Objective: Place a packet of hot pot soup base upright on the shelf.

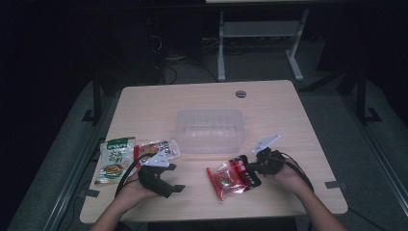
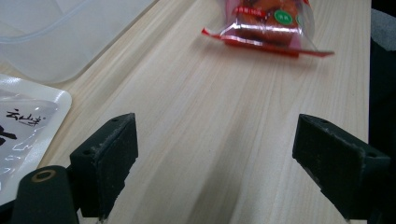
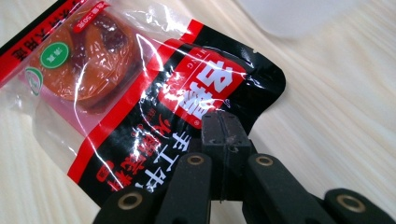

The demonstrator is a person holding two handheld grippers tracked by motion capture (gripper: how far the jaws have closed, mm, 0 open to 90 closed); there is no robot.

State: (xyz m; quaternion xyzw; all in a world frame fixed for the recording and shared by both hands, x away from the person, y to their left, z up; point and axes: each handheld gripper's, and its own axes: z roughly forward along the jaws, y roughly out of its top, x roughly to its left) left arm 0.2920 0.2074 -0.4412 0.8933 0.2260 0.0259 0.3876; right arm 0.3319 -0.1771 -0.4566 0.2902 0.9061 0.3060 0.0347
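We note the right gripper [image 1: 254, 167] at the near right of the table [image 1: 288, 106], its jaws pressed together on the black end of a red snack packet [image 1: 232, 179] — pinched at the edge, as the right gripper view shows [image 3: 140, 107]. The packet stretches away from the jaws toward the table's middle, its far end against the wood. The left gripper [image 1: 169, 180] sits near left, jaws spread over bare table — nothing between them. Behind, a clear plastic tub [image 1: 210, 130]; at left, a green pouch [image 1: 114, 159] and a white packet [image 1: 161, 148]
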